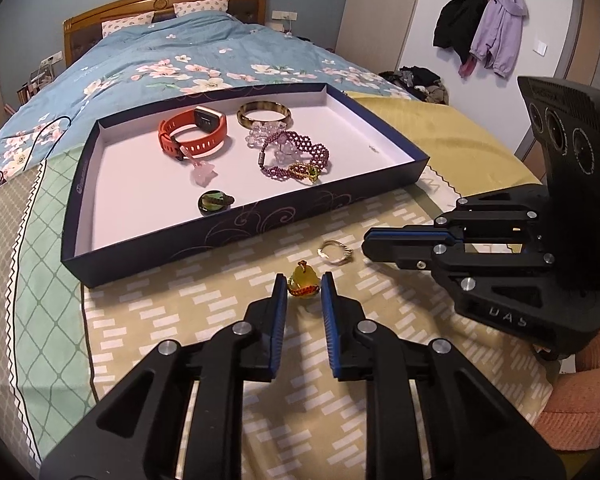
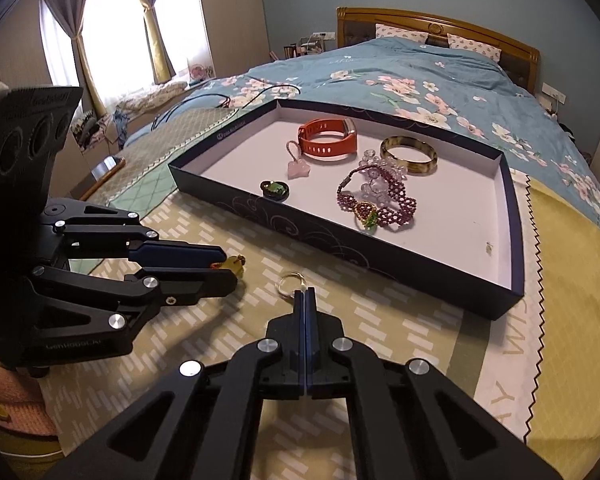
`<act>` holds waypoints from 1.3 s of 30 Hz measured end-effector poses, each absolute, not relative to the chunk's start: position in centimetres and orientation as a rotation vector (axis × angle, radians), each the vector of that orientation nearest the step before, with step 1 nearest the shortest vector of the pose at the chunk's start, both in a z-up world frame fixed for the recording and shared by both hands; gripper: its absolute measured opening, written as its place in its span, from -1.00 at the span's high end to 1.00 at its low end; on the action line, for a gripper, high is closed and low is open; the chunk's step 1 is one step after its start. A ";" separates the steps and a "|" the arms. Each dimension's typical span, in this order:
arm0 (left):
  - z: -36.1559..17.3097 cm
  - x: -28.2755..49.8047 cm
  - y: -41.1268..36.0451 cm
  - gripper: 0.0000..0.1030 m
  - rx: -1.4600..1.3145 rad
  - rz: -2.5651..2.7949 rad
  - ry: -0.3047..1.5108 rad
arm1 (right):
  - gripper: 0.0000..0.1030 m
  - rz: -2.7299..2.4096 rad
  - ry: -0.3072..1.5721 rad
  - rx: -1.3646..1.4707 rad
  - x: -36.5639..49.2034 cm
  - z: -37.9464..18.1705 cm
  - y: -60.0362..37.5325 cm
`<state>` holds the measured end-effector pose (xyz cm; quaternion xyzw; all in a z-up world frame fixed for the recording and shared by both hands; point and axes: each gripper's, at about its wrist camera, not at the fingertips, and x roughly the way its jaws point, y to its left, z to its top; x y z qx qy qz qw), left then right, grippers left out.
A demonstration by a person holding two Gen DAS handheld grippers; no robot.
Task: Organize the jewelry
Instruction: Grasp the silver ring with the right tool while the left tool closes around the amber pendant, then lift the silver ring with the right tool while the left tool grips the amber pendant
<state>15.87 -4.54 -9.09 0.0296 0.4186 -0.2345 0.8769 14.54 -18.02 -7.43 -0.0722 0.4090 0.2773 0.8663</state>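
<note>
Amber pendant (image 1: 303,282), small, hard, prob. slippery, is gripped at its sides by left gripper (image 1: 304,286) in front of tray (image 1: 204,236); right gripper (image 2: 305,294) fingers closed on thin ring (image 2: 288,282) rim.

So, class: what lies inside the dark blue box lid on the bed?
Inside the box lid: an orange watch, a brown bangle, a purple beaded bracelet lying over clear beads, a pink pendant and a dark green stone. What the bracelet covers is hidden.
</note>
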 end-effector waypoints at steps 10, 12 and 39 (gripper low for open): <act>-8.6 15.5 -3.7 0.66 0.036 -0.468 0.863 | 0.50 0.597 0.888 -0.117 15.4 -7.8 -17.7; -8.6 15.5 -3.6 0.66 0.034 -0.463 0.864 | 0.39 0.593 0.892 -0.129 15.8 -8.0 -17.1; -8.5 15.5 -2.8 0.66 0.012 -0.447 0.856 | 0.98 0.622 0.884 -0.111 15.6 -7.8 -17.5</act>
